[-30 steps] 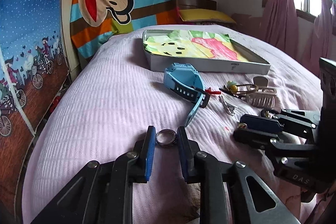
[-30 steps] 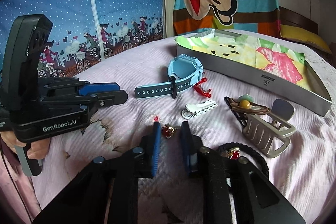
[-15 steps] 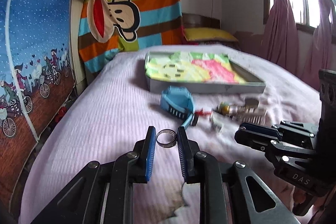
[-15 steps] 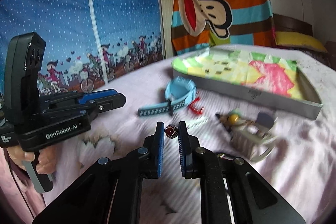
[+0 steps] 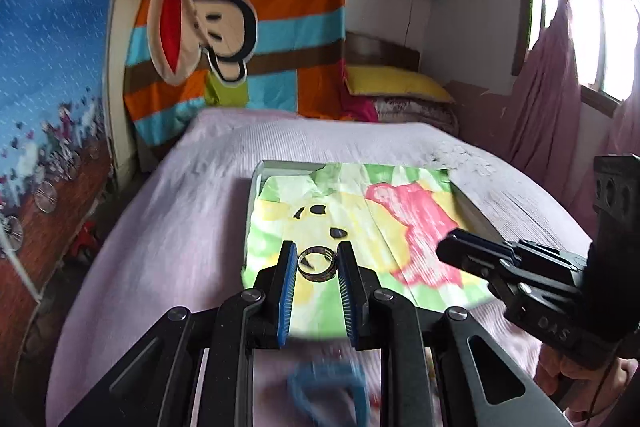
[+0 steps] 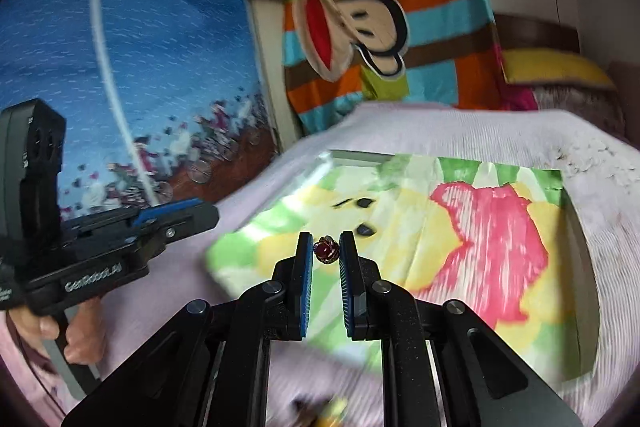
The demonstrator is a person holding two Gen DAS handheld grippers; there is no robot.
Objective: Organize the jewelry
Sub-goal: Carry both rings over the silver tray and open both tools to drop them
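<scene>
Our left gripper (image 5: pixel 317 259) pinches a silver ring (image 5: pixel 316 264); our right gripper (image 6: pixel 326 250) pinches a red-stone ring (image 6: pixel 326 250) above the tray (image 6: pixel 578 247).

Bedroom. Pale pink bedspread (image 5: pixel 168 227) below fingers. Ahead, striped monkey-face hanging (image 5: pixel 240 27) and yellow pillow (image 5: pixel 396 87). Left of fingers, blue patterned curtain (image 6: pixel 140 47). Right, bright window (image 5: pixel 600 7), pink drapes (image 5: pixel 552 99).

Thin silver metal ring (image 5: pixel 317 263) clamped upright between the blue-padded jaws of the left gripper (image 5: pixel 316 267), above the shallow grey tray (image 5: pixel 472 211) lined with pastel green, yellow and pink paper. Small gold ring with a dark red stone (image 6: pixel 326 250) pinched in the right gripper (image 6: pixel 325 254), likewise over the tray's paper lining
</scene>
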